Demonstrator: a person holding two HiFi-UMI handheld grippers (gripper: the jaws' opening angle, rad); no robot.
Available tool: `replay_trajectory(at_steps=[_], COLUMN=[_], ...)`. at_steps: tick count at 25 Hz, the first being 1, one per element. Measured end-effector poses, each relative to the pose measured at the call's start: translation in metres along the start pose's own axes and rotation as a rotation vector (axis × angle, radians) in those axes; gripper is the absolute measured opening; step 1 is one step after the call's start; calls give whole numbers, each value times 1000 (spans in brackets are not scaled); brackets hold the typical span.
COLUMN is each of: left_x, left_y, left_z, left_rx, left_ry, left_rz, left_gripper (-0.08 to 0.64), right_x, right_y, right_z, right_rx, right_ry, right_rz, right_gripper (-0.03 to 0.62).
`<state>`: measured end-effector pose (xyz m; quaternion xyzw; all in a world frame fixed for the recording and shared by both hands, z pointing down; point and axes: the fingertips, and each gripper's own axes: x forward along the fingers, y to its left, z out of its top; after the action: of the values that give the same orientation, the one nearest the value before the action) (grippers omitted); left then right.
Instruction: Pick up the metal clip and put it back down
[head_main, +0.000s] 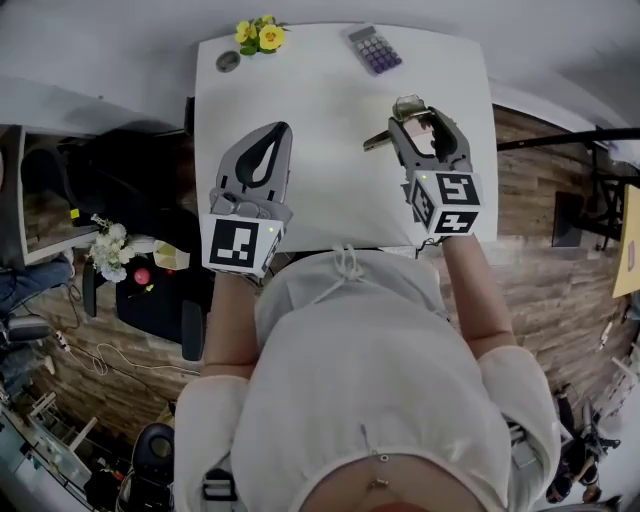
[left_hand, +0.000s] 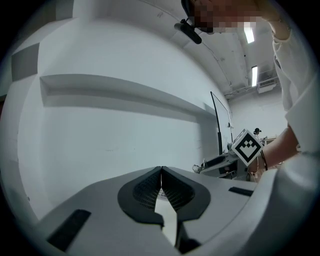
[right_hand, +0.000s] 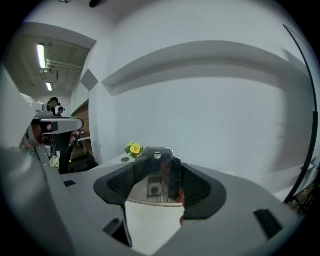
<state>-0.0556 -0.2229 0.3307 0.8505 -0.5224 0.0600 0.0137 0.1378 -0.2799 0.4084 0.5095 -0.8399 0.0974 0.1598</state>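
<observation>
The metal clip (head_main: 407, 104) is a shiny steel clip held over the right part of the white table (head_main: 330, 180). My right gripper (head_main: 421, 120) is shut on it, and one of the clip's handles sticks out to the left. In the right gripper view the clip (right_hand: 157, 172) fills the gap between the dark pads of that gripper (right_hand: 159, 185), its top with a small hole rising above them. My left gripper (head_main: 277, 132) hovers over the table's left part, shut and holding nothing. In the left gripper view that gripper (left_hand: 161, 174) has its pads meeting.
A purple-grey calculator (head_main: 375, 48) lies at the table's far edge. Yellow flowers (head_main: 258, 35) and a small round grey object (head_main: 228, 62) sit at the far left corner. Dark furniture stands on the floor to the left of the table.
</observation>
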Motion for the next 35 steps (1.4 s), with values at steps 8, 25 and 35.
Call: replay_trajectory(at_steps=[8, 25, 35], left_x=[-8, -11, -13], left_y=[-13, -27, -12], left_z=[40, 46, 9], left_rx=[32, 25, -25], left_ry=[-93, -90, -24], left_rz=[42, 57, 60], left_gripper=[18, 18, 18], right_x=[-57, -93, -43], right_y=[-13, -12, 11], right_z=[65, 80, 31], right_rx=[-93, -93, -53], right_ry=[-232, -289, -135], right_rz=[-25, -16, 26], right_gripper=[290, 290, 291])
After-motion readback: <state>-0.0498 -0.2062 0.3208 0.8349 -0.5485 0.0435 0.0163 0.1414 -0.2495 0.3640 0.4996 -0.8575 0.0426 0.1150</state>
